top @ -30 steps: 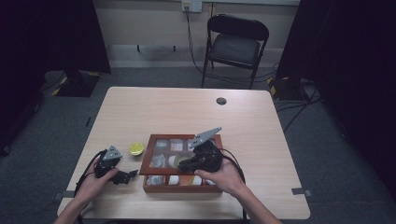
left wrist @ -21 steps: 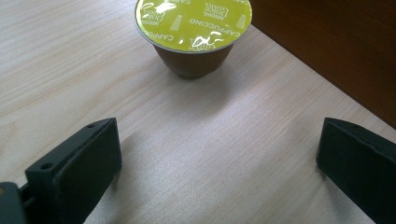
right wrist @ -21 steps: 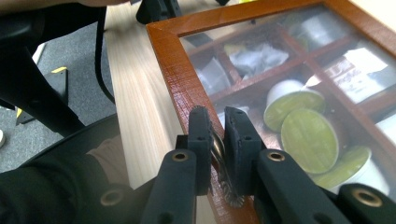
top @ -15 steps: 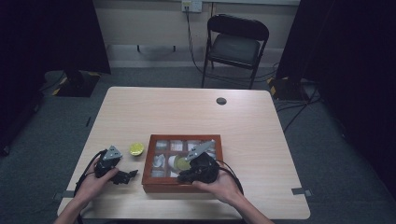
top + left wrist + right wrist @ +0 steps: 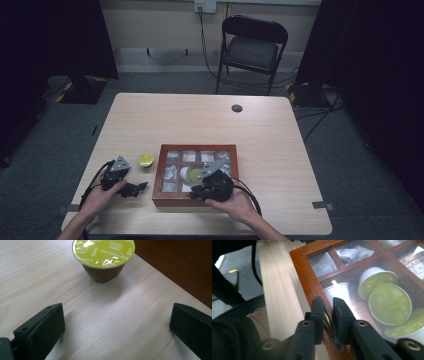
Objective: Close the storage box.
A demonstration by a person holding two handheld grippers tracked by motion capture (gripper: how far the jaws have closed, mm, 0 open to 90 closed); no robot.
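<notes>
Right gripper (image 5: 196,191) lowered over box (image 5: 159,170), jaws just parting, nothing between; left gripper (image 5: 141,187) unmoved, jaws wide, empty.

Your left gripper (image 5: 116,327) low over the table (image 5: 37,272), jaws wide apart, yellow-lidded capsule (image 5: 103,255) ahead (lid reads cappuccino), box (image 5: 185,265) wall beside it.

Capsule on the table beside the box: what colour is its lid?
Yellow-green foil with white lettering on the capsule; clearest in the left gripper view.
</notes>
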